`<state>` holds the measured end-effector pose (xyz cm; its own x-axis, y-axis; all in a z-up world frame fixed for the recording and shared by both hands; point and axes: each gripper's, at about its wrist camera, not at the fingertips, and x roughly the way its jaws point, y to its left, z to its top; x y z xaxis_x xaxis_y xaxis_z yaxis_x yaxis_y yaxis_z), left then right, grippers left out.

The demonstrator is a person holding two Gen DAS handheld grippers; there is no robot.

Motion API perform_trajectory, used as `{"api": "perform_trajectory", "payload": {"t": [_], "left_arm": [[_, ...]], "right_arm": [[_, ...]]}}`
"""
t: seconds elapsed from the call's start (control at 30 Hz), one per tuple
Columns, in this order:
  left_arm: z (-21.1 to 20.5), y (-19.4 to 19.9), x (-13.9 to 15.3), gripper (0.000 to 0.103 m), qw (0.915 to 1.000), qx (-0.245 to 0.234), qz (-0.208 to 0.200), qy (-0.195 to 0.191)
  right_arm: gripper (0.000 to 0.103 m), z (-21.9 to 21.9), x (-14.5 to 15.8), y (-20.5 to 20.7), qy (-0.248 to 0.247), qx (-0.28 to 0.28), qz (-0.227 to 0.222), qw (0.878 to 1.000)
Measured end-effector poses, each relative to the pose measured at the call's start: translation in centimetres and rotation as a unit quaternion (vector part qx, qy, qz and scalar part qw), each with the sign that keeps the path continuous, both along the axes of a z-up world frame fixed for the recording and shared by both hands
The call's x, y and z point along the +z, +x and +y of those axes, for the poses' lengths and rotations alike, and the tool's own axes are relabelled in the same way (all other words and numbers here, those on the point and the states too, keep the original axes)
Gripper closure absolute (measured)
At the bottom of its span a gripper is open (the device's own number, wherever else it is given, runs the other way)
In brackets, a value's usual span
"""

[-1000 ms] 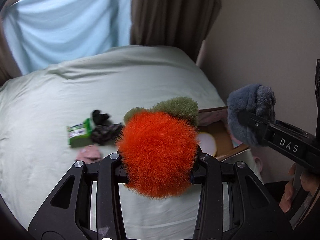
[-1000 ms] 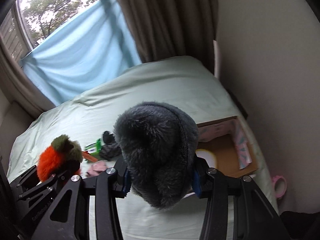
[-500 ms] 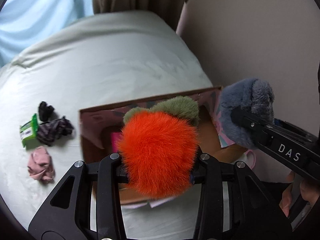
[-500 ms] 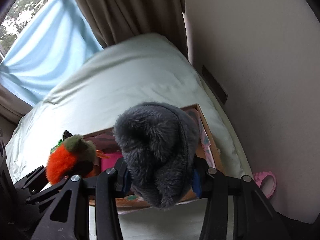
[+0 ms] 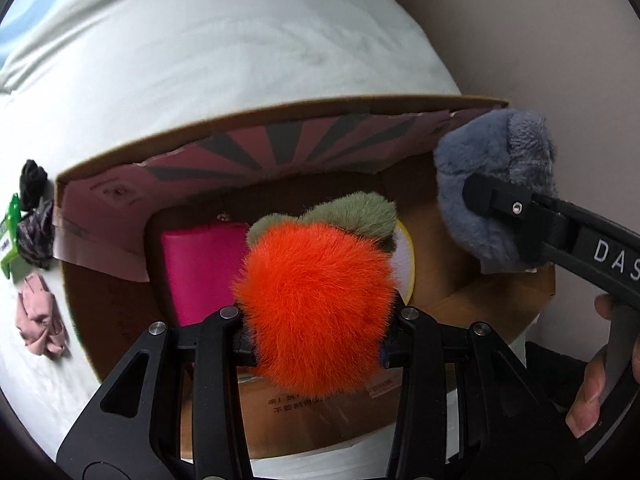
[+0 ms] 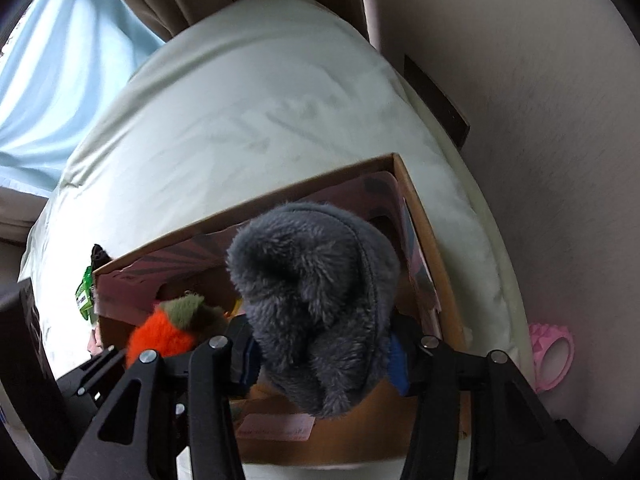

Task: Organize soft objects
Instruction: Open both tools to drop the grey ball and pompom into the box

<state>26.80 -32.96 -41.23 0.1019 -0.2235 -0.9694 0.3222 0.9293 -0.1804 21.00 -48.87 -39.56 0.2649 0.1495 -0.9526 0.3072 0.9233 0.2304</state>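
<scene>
Above an open cardboard box (image 5: 280, 110) on a bed (image 5: 200, 60), the left hand-held gripper (image 5: 316, 330) clamps an orange pompom (image 5: 316, 300); the right hand-held gripper (image 6: 320, 354) clamps a gray fuzzy sock (image 6: 316, 300).

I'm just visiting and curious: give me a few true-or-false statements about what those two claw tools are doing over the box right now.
1. The left gripper is shut on an orange plush. True.
2. The right gripper is empty. False: it is shut on a grey plush.
3. Both plushes hang over the open cardboard box. True.
4. The box sits on the floor. False: it sits on the bed.
5. A pink item lies inside the box. True.
6. Nothing lies on the bed beside the box. False: a pink cloth and other small items lie there.
</scene>
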Motion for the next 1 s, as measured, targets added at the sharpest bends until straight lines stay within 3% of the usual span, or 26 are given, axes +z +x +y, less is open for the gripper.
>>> {"api": "perform_trajectory", "payload": {"t": [0.07,0.1,0.13,0.17,0.2,0.3,0.63,0.87,1.0], "left_arm": [[-0.3,-0.1,0.0,0.052,1.0,-0.003,0.0,0.002],[-0.4,-0.2,0.1,0.02,1.0,-0.006,0.0,0.007],[-0.2,-0.3,0.2,0.001,0.9999,-0.006,-0.001,0.01],[0.0,-0.6,0.4,0.0,0.9999,-0.003,-0.007,0.009],[0.3,-0.8,0.7,0.0,1.0,0.0,-0.003,0.003],[1.3,-1.2,1.2,0.0,0.9997,0.014,0.011,-0.014],[1.7,-2.6,2.9,0.0,1.0,0.0,0.0,0.005],[2.3,-4.6,5.4,0.0,0.9997,-0.012,-0.022,0.005],[3.5,-6.0,8.5,0.0,0.9991,-0.003,-0.042,-0.011]], "right_arm": [[0.049,-0.1,-0.4,0.2,0.01,-0.002,0.007,1.0],[0.036,-0.3,-0.6,0.3,0.02,-0.004,0.007,1.0],[0.013,-0.4,-0.7,0.3,0.033,-0.01,0.004,0.999],[0.002,-0.6,-0.6,0.2,0.042,-0.014,-0.002,0.999],[0.0,-0.8,-0.4,0.2,0.045,-0.017,-0.006,0.999],[0.0,-1.0,0.2,-0.1,0.044,-0.014,-0.011,0.999],[0.0,-1.0,2.4,-2.0,0.036,-0.001,-0.036,0.999],[0.0,-0.3,4.2,-3.8,0.024,0.014,-0.038,0.999],[0.0,0.3,6.4,-5.2,0.017,0.019,-0.053,0.998]]}}
